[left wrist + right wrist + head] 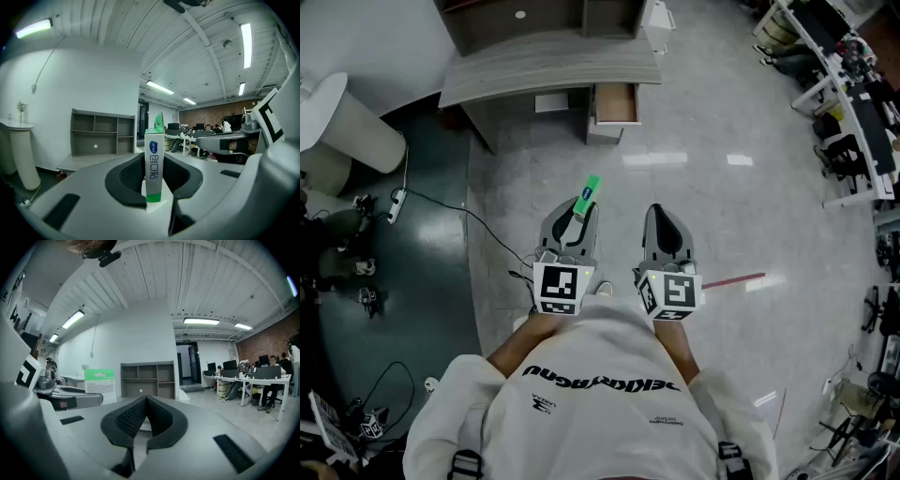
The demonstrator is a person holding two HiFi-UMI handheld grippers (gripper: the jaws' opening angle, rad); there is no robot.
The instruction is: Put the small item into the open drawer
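Note:
My left gripper (577, 211) is shut on a small white and green box (587, 195), which stands upright between the black pads in the left gripper view (153, 165). The box also shows at the left of the right gripper view (100, 385). My right gripper (662, 220) is shut with nothing between its pads (145, 402). Both are held level over the floor, a good way short of the grey desk (548, 67). The open drawer (615, 105) sticks out from under the desk's right end, ahead of the grippers.
A grey shelf unit (102, 132) stands on the desk against the white wall. A white pedestal table (337, 122) and cables (441, 208) lie at the left. Office desks with seated people (255, 380) fill the right side. Red tape (736, 279) marks the floor.

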